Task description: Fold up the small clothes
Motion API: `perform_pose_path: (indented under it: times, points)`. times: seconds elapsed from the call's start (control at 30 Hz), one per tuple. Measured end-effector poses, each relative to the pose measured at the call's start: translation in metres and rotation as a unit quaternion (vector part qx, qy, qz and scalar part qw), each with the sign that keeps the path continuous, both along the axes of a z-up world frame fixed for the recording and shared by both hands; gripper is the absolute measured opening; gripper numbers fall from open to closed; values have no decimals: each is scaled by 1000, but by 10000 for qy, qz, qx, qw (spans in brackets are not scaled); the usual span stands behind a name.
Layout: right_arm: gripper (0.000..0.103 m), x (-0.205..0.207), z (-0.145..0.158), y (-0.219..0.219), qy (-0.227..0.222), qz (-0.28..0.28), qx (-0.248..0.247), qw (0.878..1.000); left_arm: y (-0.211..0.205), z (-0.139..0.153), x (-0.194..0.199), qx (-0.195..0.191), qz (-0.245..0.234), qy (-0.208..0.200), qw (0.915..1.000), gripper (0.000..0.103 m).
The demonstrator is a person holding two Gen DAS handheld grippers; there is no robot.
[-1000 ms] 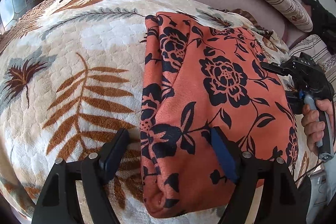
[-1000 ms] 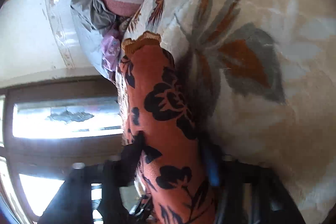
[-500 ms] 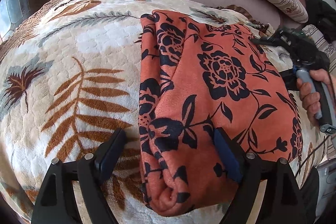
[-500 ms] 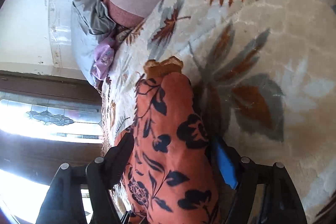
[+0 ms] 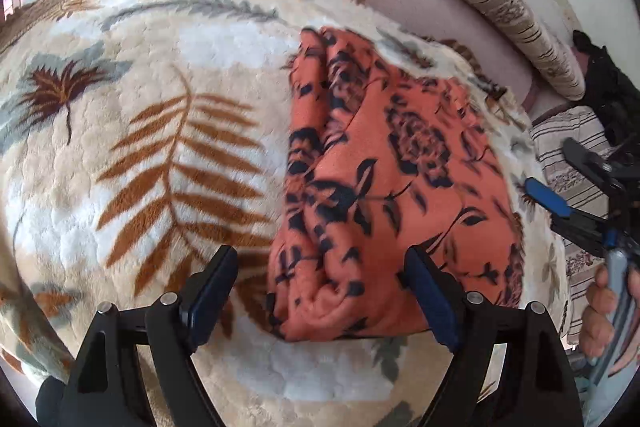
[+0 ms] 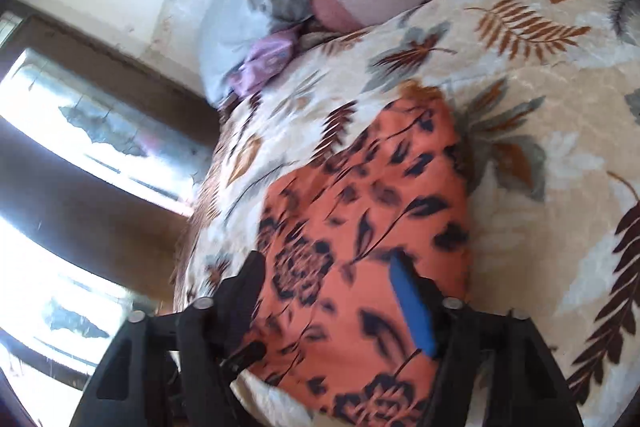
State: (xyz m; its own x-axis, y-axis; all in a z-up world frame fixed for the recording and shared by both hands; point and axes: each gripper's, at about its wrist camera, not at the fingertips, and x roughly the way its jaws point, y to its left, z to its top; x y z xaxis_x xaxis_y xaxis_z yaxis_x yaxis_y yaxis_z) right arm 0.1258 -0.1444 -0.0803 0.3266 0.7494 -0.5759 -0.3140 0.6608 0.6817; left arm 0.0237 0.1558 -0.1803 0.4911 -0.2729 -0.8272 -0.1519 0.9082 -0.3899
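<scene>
I am holding both claws, my left gripper (image 5: 320, 291) and right gripper (image 6: 332, 291), released above the folded orange black-flowered fleece garment (image 5: 384, 179), grasping nothing, probably letting the fold settle on the leaf-patterned plush blanket (image 5: 160, 155).

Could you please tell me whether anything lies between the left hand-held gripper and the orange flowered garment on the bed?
Nothing visible does. The left hand-held gripper is open, with only bare leaf-patterned blanket between it and the near folded end of the orange garment. The right hand-held gripper is also open, over the garment's other side.
</scene>
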Motion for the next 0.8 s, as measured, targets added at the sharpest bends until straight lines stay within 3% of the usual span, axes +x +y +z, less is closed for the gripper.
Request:
perform_pose_path:
  times: [0.07,0.13,0.2,0.27,0.3,0.33,0.4,0.53,0.8]
  points:
    - [73,-9,-24,19,298,440,-102,9985,-3,1,-3,277,-98,-36,9996,69]
    - [72,-15,-57,25,626,466,-512,9956,-3,13,-1,-40,-199,51,9998,43]
    - [72,-18,-59,22,475,393,-396,9973,-1,33,3,-43,-114,-118,9999,44]
    - [72,-18,-57,19,512,389,-352,9973,3,53,13,-65,-29,-421,9991,59]
    - [72,-19,-58,17,513,387,-315,9974,6,59,23,-135,-30,-515,9986,73]
    - [72,-20,-60,16,484,388,-286,9977,6,63,35,-67,-16,-581,9983,76]
    - [72,-20,-59,17,388,378,-295,9981,5,62,67,245,29,-457,9987,76]
    - [72,-34,-55,17,210,377,-443,9981,8,38,124,439,115,37,9990,76]
    - [72,-33,-58,12,235,400,-306,9985,-4,27,154,816,-36,142,9966,76]
